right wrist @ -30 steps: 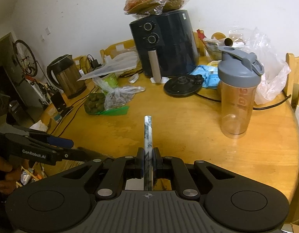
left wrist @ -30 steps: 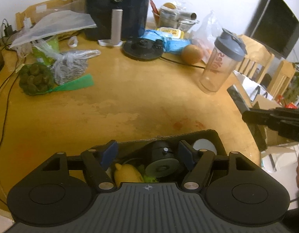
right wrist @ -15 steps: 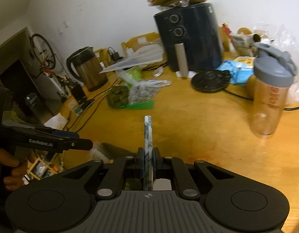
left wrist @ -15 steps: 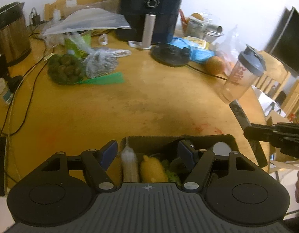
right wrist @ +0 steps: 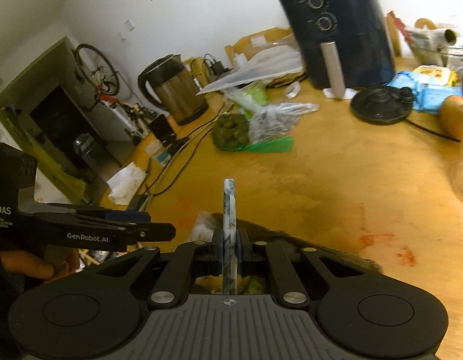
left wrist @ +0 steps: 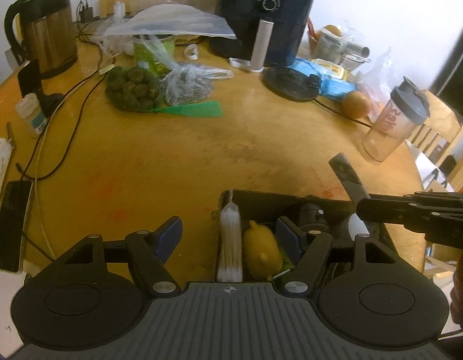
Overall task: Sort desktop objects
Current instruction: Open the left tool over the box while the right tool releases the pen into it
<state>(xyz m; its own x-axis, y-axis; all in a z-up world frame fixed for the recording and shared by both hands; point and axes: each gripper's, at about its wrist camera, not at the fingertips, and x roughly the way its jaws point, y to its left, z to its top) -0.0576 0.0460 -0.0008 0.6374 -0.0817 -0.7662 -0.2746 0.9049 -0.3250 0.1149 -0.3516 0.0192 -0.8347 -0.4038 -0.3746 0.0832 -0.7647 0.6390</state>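
Your right hand-held gripper (right wrist: 229, 247) is clamped narrow on a flat, marbled blue-and-white strip (right wrist: 229, 210), gripped edge-on so that it stands up between the pads and projects forward past the fingertips. In the left wrist view the same strip (left wrist: 347, 178) shows as a grey slat angled above the far right corner of the box, with your right hand-held gripper (left wrist: 363, 208) reaching in from the right edge.

Your left hand-held gripper (left wrist: 228, 235) stands wide, with nothing pressed between its blue pads (left wrist: 170, 235). It hangs over the near left part of the dark open box (left wrist: 291, 199), and its right finger lies over the box interior.

The box sits at the near edge of the round wooden surface (left wrist: 201, 150). Inside it you can see a white bundle (left wrist: 230, 240) along the left wall, a yellow lemon (left wrist: 261, 249) just beside it, a dark round item (left wrist: 311, 214) behind, and a white round thing (left wrist: 356, 226) at the right. What the last two are cannot be told.

Farther back on the surface stand a kettle (left wrist: 45, 33), an air fryer (left wrist: 267, 15), a bag of green fruit (left wrist: 131, 90) and a shaker bottle (left wrist: 392, 123), all well apart from the box.
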